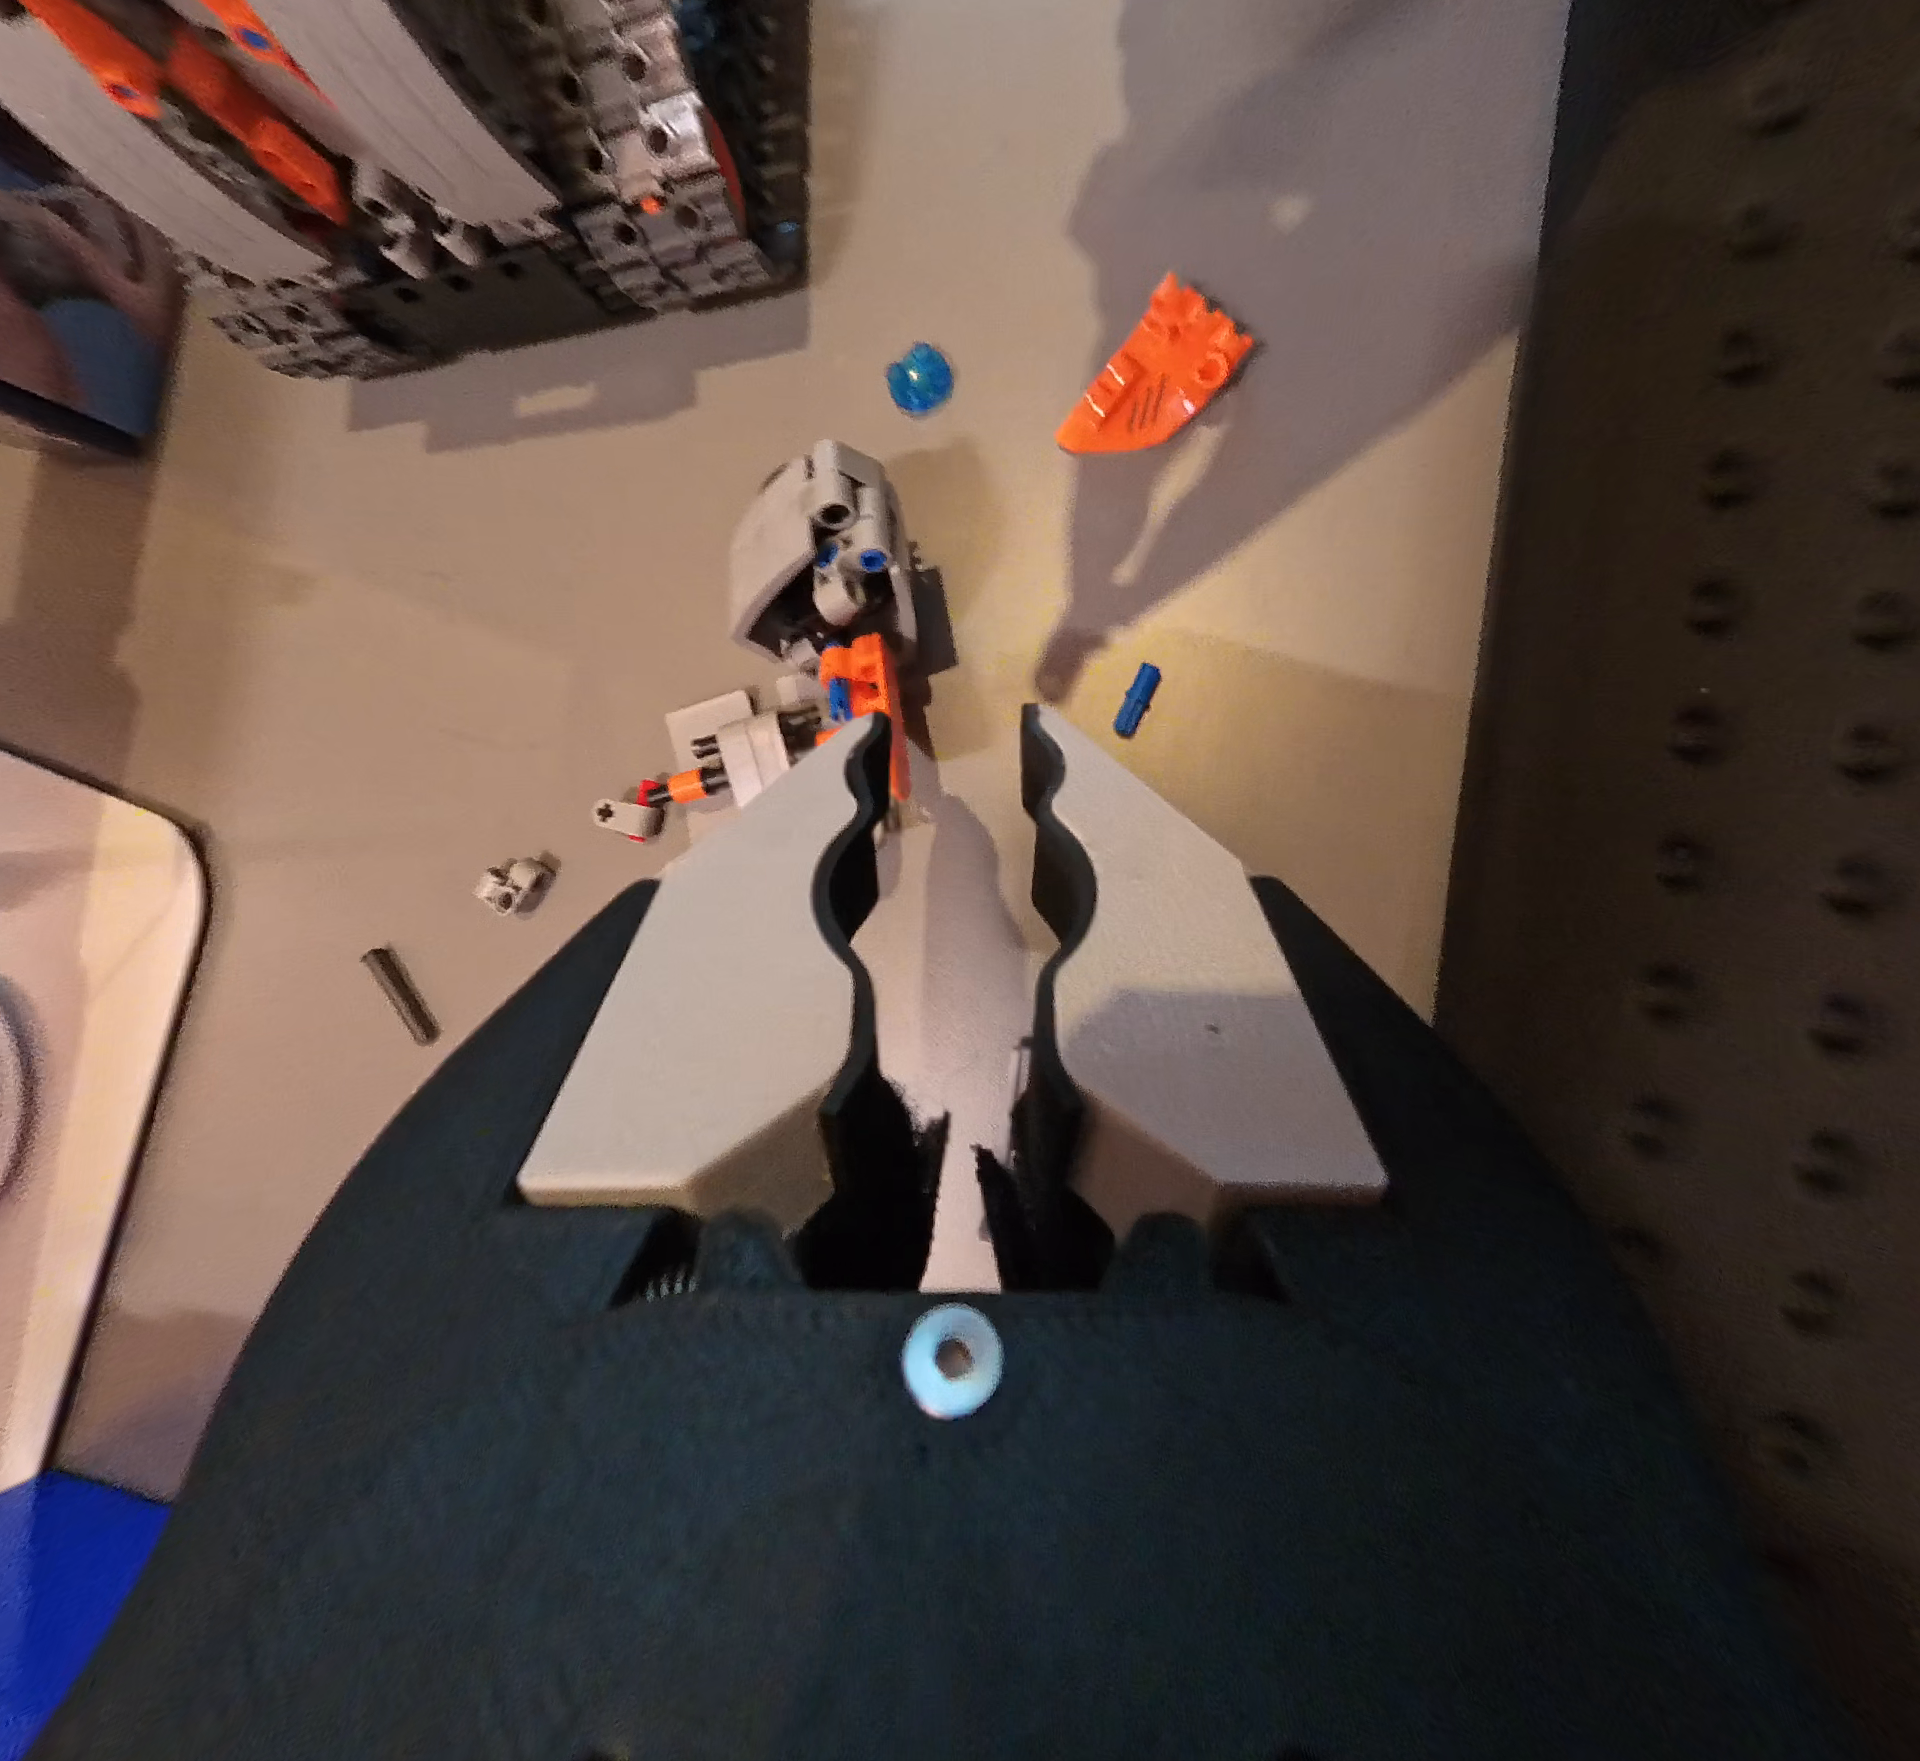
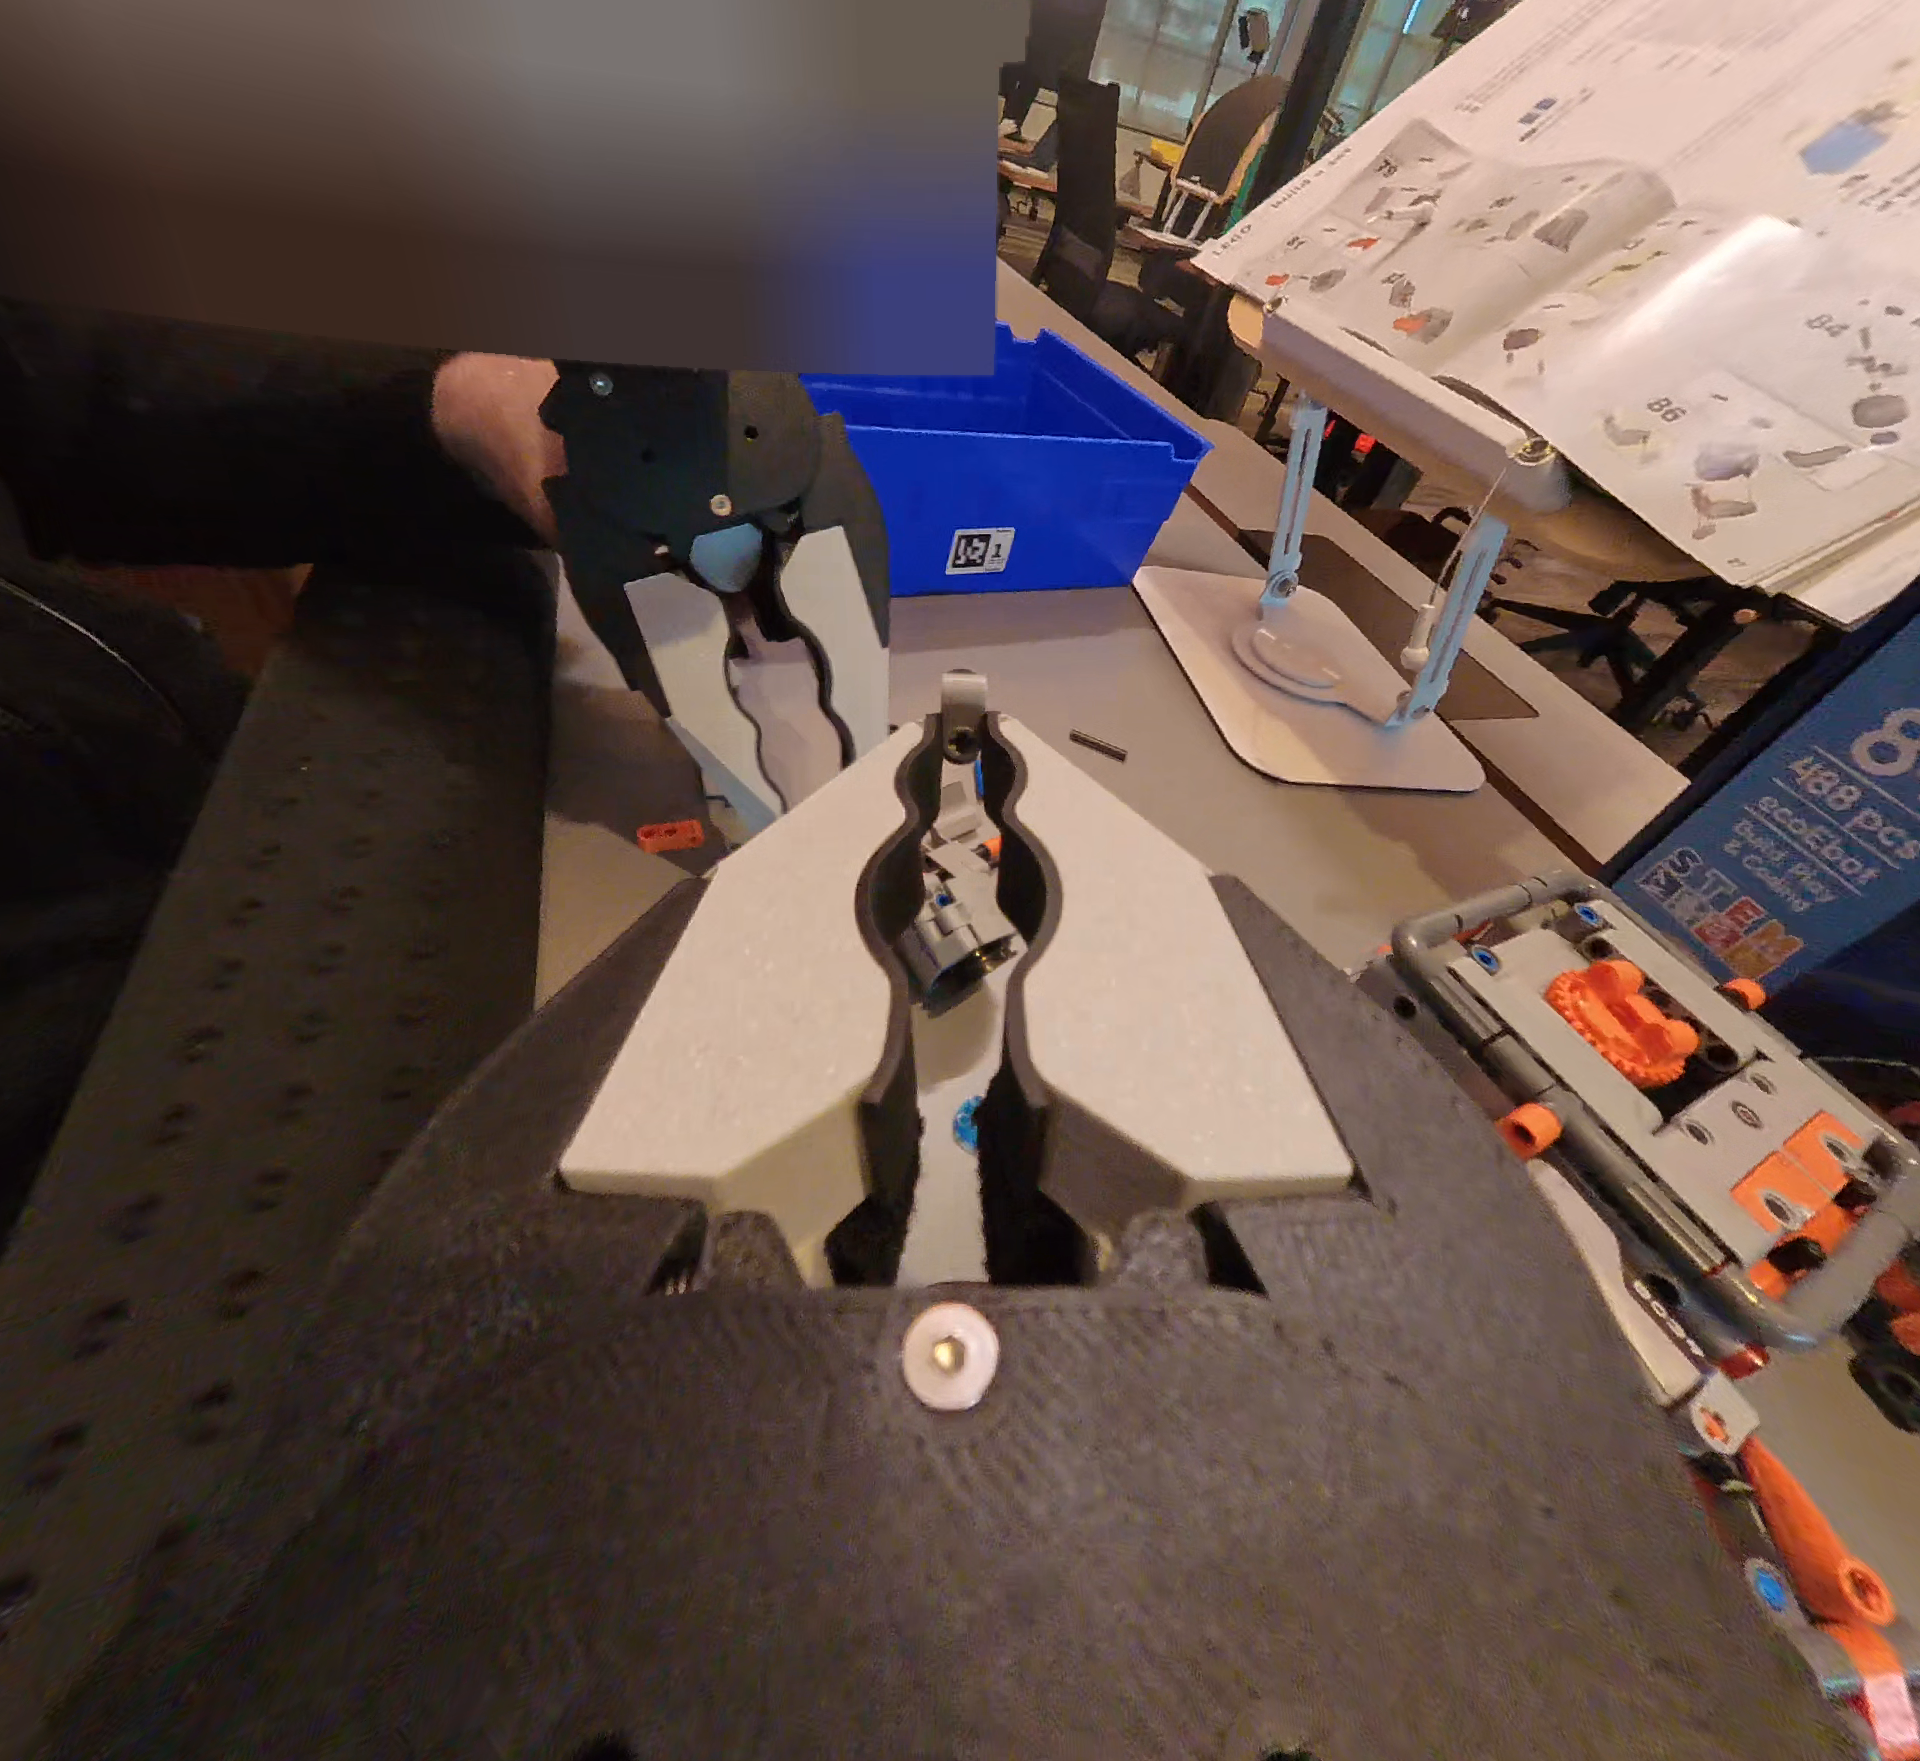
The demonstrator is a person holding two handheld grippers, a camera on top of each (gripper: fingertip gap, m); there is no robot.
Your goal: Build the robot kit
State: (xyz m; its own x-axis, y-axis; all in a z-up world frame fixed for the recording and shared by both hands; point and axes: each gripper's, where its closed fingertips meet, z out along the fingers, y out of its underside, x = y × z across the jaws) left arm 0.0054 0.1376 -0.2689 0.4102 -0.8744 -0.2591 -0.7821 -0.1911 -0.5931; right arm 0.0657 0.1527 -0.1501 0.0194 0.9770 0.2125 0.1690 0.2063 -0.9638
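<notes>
Right gripper (image 2: 961,735), jaws clamped on a small grey brick sub-assembly (image 2: 956,922): light, rigid plastic, probably prone to popping apart at its pins, best held across its flat beam. Left gripper (image 1: 956,724), jaws parted and empty, hovering just above a grey-and-orange cluster (image 1: 821,589) on the table (image 1: 312,651). Beyond its tips lie a blue stud (image 1: 920,378) and an orange panel (image 1: 1153,371); farthest, the large model (image 1: 416,101).

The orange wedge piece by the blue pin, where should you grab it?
Likely across the thick studded end of the orange wedge piece, coming straight down from above. It lies flat on the table, and its other end tapers thin, so fingers there might slip.
</notes>
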